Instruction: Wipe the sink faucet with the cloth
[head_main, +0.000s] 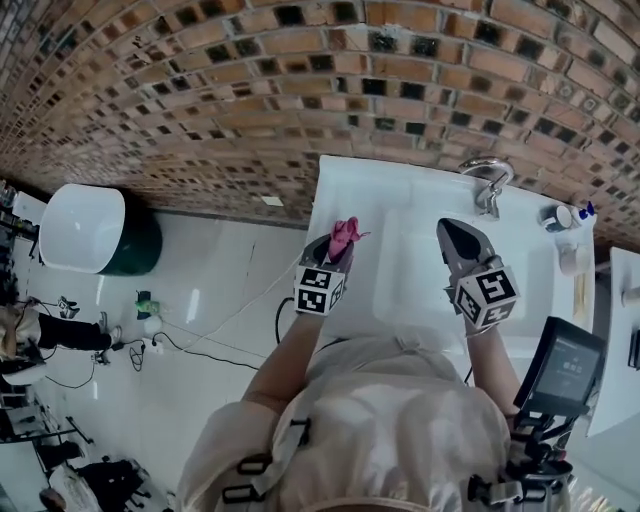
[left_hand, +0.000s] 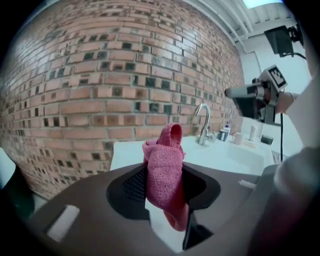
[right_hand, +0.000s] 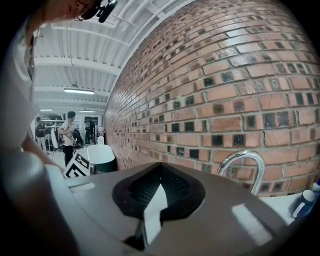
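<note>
A pink woven cloth (left_hand: 164, 167) was pinched in the jaws of the left gripper (left_hand: 162, 181). The jaws of the right gripper (right_hand: 159, 169) were pressed together, with the curved chrome faucet (head_main: 487, 181) at one o'clock.

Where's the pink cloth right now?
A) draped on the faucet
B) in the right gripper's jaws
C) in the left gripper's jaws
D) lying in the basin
C: the cloth is clamped between the jaws of the left gripper. The right gripper has nothing between its jaws, and the faucet is bare.
</note>
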